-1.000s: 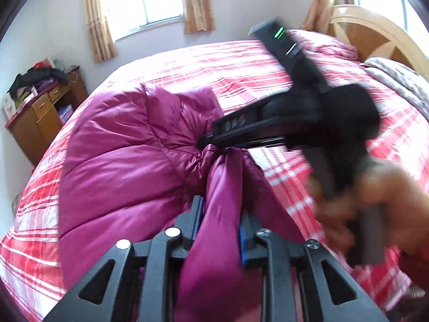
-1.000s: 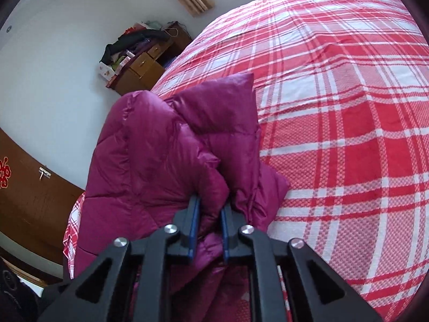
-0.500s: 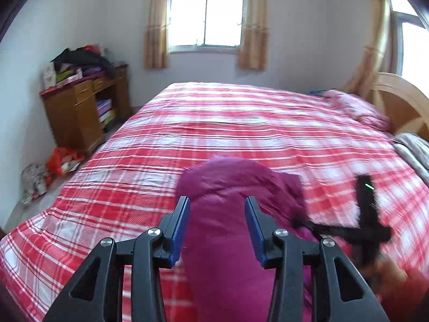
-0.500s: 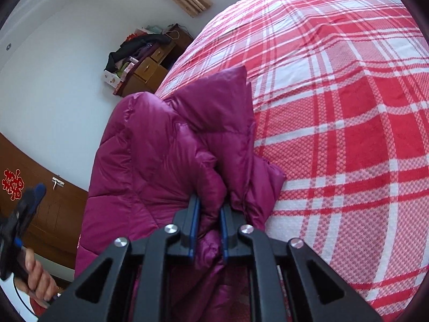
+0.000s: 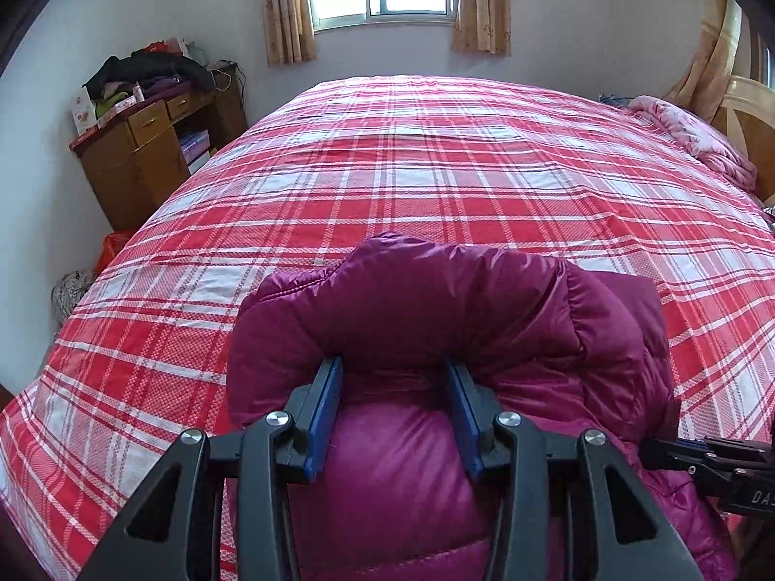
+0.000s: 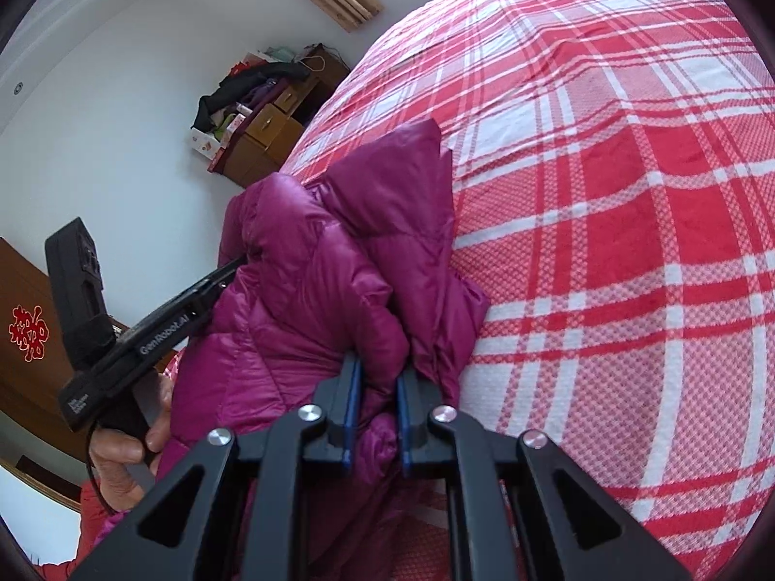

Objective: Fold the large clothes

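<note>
A puffy magenta down jacket (image 5: 436,319) lies bunched at the near edge of the red plaid bed (image 5: 436,169). My left gripper (image 5: 393,377) stands wide, with a thick roll of the jacket bulging between its blue pads; the fingers look parted around it. My right gripper (image 6: 378,377) is shut on a fold of the jacket (image 6: 315,300), and its tip shows at the lower right of the left wrist view (image 5: 717,465). The left gripper also shows in the right wrist view (image 6: 232,266), held by a hand at the jacket's left side.
A wooden dresser (image 5: 145,155) piled with clothes and boxes stands left of the bed under the window wall. A pink quilt (image 5: 688,140) and wooden headboard (image 5: 746,111) are at the far right. A brown door (image 6: 24,339) is at the left.
My left gripper let go of the pinched jacket fold, opened, and swung to the jacket's other side, now straddling a thick roll. The right gripper kept its hold and barely moved.
</note>
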The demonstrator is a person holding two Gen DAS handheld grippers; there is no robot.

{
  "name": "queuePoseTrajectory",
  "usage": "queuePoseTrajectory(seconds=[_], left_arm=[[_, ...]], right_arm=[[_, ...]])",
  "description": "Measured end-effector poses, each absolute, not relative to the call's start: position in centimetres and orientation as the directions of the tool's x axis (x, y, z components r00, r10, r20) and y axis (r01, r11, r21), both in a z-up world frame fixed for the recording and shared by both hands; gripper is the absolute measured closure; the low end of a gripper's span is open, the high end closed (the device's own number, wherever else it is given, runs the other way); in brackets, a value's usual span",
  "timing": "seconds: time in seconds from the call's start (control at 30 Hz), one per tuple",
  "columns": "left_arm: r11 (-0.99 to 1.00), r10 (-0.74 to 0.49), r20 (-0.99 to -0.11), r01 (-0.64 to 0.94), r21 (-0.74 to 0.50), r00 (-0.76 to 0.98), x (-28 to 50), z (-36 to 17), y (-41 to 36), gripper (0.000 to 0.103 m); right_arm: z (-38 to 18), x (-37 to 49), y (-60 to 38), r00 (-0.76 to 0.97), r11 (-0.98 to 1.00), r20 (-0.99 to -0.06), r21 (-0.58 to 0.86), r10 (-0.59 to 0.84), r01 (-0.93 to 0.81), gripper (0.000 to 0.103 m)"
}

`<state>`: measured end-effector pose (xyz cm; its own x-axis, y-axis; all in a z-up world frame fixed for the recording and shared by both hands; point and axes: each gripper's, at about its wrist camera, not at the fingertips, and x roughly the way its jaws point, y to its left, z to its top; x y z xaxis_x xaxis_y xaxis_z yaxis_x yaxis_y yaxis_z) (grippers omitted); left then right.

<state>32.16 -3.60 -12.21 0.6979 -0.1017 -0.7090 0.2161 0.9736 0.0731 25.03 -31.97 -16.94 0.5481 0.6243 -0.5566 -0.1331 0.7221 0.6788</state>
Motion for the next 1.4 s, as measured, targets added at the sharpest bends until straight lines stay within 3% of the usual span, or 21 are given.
queuePoseTrajectory(seconds=[0.43,0.57,0.63,0.73,0.87,1.03,1.2,1.27,1.4], left_arm=[[0.969,-0.032,-0.686,0.191,0.157,0.727,32.5,-14.5,-4.9,0.058],[0.965,-0.021,-0.677,0.191,0.178,0.736,32.1,-14.4,-5.0,0.058],[0.965,-0.017,-0.675,0.189,0.182,0.738,32.1,-14.3,-5.2,0.058],[0.963,-0.010,-0.675,0.189,0.192,0.738,32.2,-14.3,-5.4,0.058],[0.961,-0.017,-0.684,0.200,0.189,0.729,31.9,-13.8,-5.2,0.058],[0.962,-0.109,-0.703,0.251,0.103,0.703,29.6,-11.4,-2.1,0.055],[0.963,-0.151,-0.694,0.264,0.059,0.704,25.4,-9.5,3.8,0.050],[0.966,-0.164,-0.696,0.257,0.031,0.699,24.3,-9.4,6.1,0.049],[0.977,-0.181,-0.711,0.207,-0.050,0.679,23.0,-10.4,8.3,0.049]], right_arm=[[-16.8,23.8,-32.2,0.566,0.756,-0.570,0.637,0.595,-0.152,0.093],[-14.1,21.3,-31.8,0.619,0.833,-0.612,0.537,0.492,-0.132,0.091],[-12.2,19.2,-31.9,0.665,0.863,-0.599,0.485,0.446,-0.143,0.082],[-10.2,16.1,-31.3,0.671,0.862,-0.567,0.449,0.478,-0.234,0.081],[-11.2,15.2,-28.5,0.594,0.870,-0.638,0.408,0.489,-0.277,0.081],[-14.3,15.3,-28.3,0.575,0.893,-0.685,0.374,0.449,-0.251,0.088],[-14.6,14.5,-29.5,0.565,0.892,-0.691,0.371,0.451,-0.259,0.087],[-14.1,13.7,-30.4,0.576,0.904,-0.699,0.355,0.425,-0.238,0.082],[-10.3,11.7,-30.9,0.640,0.869,-0.595,0.403,0.486,-0.286,0.078]])
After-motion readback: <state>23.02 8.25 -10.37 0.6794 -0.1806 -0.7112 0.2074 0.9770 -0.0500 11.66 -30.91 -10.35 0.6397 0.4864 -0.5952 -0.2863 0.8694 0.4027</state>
